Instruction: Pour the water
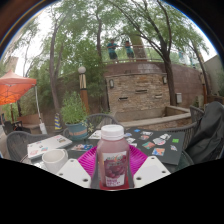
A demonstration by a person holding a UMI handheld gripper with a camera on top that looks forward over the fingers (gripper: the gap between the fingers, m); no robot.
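A small bottle [113, 157] with a white cap and a red fruit label stands upright between my fingers, held above the table. My gripper [113, 165] is shut on the bottle, with the magenta pads [87, 160] pressing its two sides. To the left of the fingers a white cup [55, 158] sits on the table; what is inside it cannot be seen.
An outdoor table [160, 145] strewn with several cards lies ahead. A potted plant [74, 113] stands at the table's far left. Chairs [100, 120] ring the table. A brick wall [140, 90] and trees rise behind, with a red umbrella [15, 90] at the left.
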